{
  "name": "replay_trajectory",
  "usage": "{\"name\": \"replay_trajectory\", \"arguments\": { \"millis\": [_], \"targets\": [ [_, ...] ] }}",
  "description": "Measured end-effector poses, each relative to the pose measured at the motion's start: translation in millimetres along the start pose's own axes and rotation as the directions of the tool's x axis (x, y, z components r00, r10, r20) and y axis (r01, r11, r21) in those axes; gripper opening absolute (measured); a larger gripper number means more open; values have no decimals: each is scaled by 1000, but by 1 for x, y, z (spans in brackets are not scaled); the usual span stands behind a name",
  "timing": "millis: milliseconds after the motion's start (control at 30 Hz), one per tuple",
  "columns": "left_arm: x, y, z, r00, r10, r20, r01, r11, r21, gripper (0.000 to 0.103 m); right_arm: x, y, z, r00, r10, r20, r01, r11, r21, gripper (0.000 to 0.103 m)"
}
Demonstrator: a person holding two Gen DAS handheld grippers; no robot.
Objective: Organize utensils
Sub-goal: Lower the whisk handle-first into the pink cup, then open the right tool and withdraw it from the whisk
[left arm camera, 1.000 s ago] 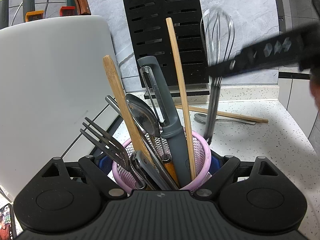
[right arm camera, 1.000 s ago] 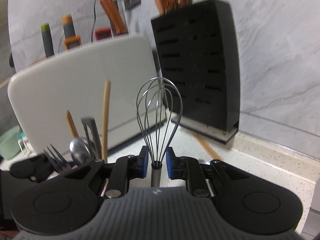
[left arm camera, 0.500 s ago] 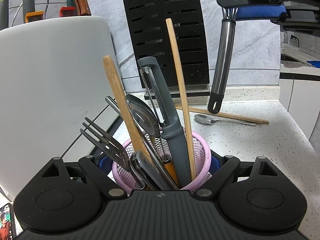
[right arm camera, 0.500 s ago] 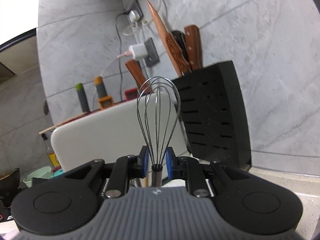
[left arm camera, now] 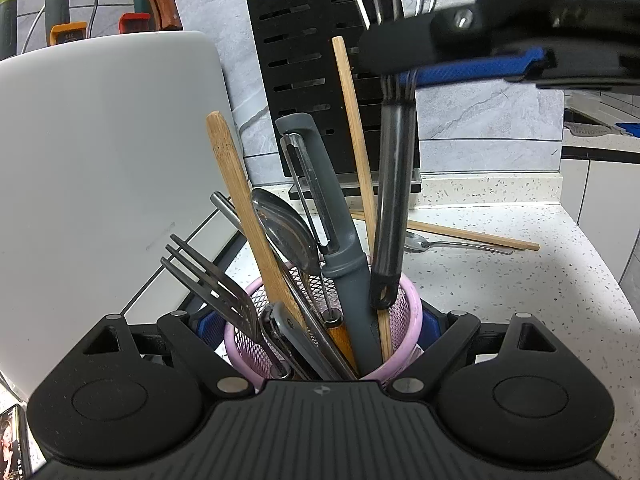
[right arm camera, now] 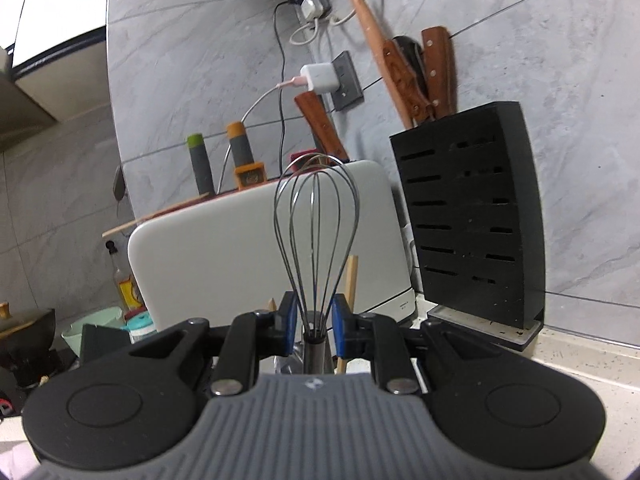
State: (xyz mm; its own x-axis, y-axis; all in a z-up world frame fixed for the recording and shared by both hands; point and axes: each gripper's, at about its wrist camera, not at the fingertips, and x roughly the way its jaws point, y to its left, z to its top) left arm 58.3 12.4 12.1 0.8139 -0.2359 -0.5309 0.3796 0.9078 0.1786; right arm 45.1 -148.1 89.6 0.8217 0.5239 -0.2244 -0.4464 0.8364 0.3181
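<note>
Two grippers share this step. Clamped on the neck of the whisk point(right arm camera: 316, 240), the right gripper point(right arm camera: 316, 320) carries it upright, wire head up, handle hanging straight down. Seen from the left wrist, the handle's looped tip point(left arm camera: 384, 292) hangs just at the far right rim of the pink mesh holder point(left arm camera: 412, 304), so the coming move looks like a plain descent along the whisk's long axis. Closed around that holder from both sides, the left gripper point(left arm camera: 320, 328) steadies it. Room is tight: the grey peeler point(left arm camera: 340, 240) and a chopstick point(left arm camera: 356, 152) stand just beside the handle, leaving only a narrow gap on the holder's right side. Beyond, a loose chopstick point(left arm camera: 472, 236) and spoon point(left arm camera: 440, 245) lie on the counter point(left arm camera: 520, 288).
</note>
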Motion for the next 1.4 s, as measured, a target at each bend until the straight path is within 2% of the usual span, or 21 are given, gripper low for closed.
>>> {"name": "replay_trajectory", "arguments": {
  "millis": [300, 567, 933, 1133, 1267, 1400],
  "targets": [
    [0, 0, 1, 1000, 0, 0, 0, 1000, 0, 102, 12, 2, -12, 998, -19, -57, 16, 998, -67, 16],
    [0, 0, 1, 1000, -2, 0, 2, 1000, 1, 102, 28, 11, -28, 984, -31, -174, 7, 991, -137, 15],
    [0, -2, 0, 1000, -3, 4, 3, 1000, 8, 102, 47, 10, -42, 951, -18, -310, -21, 992, -123, 14],
    [2, -1, 0, 1000, -6, 10, 6, 1000, 10, 103, 48, 7, -43, 947, -1, -322, -32, 995, -96, 15],
    [1, -1, -2, 1000, -2, 15, 2, 1000, 17, 103, 43, 5, -41, 950, 11, -311, -40, 995, -88, 20],
    [-1, 1, -5, 1000, -15, 21, 15, 1000, 24, 103, 35, 5, -34, 960, 17, -280, -43, 995, -87, 36]
  ]
}}
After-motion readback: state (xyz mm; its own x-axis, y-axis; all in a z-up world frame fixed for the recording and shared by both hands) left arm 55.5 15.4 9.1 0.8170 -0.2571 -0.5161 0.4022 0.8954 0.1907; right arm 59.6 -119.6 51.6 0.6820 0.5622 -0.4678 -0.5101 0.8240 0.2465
